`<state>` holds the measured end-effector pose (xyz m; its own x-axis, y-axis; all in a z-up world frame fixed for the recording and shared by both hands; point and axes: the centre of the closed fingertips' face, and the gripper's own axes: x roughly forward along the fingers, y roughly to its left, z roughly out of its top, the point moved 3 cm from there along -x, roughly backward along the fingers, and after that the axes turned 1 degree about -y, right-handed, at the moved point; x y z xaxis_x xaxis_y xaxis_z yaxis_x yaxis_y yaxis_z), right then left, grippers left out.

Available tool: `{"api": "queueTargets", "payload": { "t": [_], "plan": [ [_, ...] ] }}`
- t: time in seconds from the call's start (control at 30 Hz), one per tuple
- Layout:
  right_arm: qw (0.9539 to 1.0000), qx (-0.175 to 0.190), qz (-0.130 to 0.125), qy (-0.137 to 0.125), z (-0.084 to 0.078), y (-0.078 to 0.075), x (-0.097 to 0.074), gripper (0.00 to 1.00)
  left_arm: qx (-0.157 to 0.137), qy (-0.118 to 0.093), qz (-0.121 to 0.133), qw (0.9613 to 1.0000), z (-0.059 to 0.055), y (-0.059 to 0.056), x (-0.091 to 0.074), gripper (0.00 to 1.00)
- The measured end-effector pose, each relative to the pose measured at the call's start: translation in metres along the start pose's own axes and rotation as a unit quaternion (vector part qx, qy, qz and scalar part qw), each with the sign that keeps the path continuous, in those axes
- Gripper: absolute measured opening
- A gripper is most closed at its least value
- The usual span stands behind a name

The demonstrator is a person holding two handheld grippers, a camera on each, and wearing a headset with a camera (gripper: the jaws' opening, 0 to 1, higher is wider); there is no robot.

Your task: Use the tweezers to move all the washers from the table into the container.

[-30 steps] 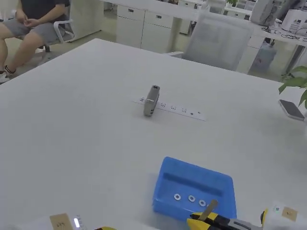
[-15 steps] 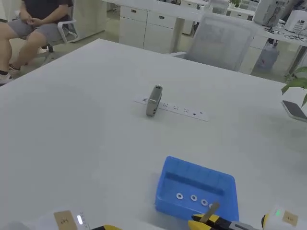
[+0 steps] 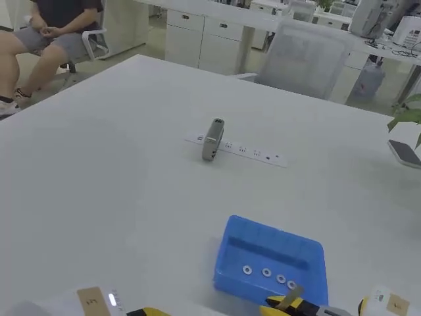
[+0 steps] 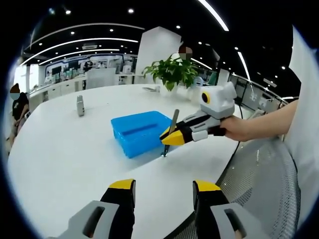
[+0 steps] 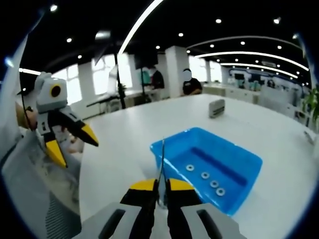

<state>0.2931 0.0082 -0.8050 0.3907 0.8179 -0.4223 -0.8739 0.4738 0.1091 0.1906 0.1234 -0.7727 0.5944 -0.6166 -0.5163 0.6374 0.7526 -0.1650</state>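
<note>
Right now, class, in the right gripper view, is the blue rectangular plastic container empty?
No: four small round metal washers lie in a row on the floor of the blue rectangular plastic container.

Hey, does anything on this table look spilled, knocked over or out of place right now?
Nothing stands out. The blue container sits flat on the table, four washers lie in a row inside it, and the right gripper grips the tweezers.

Open-plan office: long white table [image 3: 99,171]; swivel chair [image 3: 306,56]; drawer cabinets [image 3: 197,39]; potted plant [image 4: 172,72]; ceiling strip lights [image 5: 143,21].
</note>
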Motion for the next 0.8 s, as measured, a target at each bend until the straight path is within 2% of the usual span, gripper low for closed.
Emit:
{"api": "queueTargets", "payload": {
  "t": [0.1,0.33,0.4,0.5,0.53,0.6,0.7,0.8],
  "plan": [
    [1.0,-0.006,0.001,0.004,0.0,0.001,0.0,0.04,0.001,0.001,-0.001,1.0,0.0,0.0,0.0,0.45],
    [0.9999,0.009,0.008,0.004,0.0,0.004,0.001,0.04,0.003,0.001,0.0,1.0,0.0,0.0,0.0,0.44],
    [0.9998,-0.011,0.002,0.014,0.0,0.002,0.002,0.04,0.005,0.001,-0.001,1.0,0.0,0.0,0.0,0.44],
    [0.9975,-0.062,0.012,0.033,0.0,0.007,0.004,0.03,0.008,0.002,-0.001,1.0,0.0,-0.001,0.0,0.44],
    [0.9951,-0.088,0.016,0.041,0.001,0.011,0.005,0.03,0.008,0.001,-0.001,1.0,0.0,-0.001,-0.001,0.44],
    [0.9908,-0.119,0.021,0.059,0.001,0.017,0.008,0.02,0.008,0.0,0.0,1.0,0.0,-0.001,-0.001,0.44],
    [0.9905,-0.121,0.02,0.061,0.003,0.02,0.012,0.02,0.007,-0.003,0.002,1.0,0.001,0.0,-0.001,0.44],
    [0.9932,-0.099,0.01,0.061,0.004,0.016,0.013,0.02,0.005,-0.006,0.003,1.0,0.001,0.001,-0.002,0.44]
  ]
}}
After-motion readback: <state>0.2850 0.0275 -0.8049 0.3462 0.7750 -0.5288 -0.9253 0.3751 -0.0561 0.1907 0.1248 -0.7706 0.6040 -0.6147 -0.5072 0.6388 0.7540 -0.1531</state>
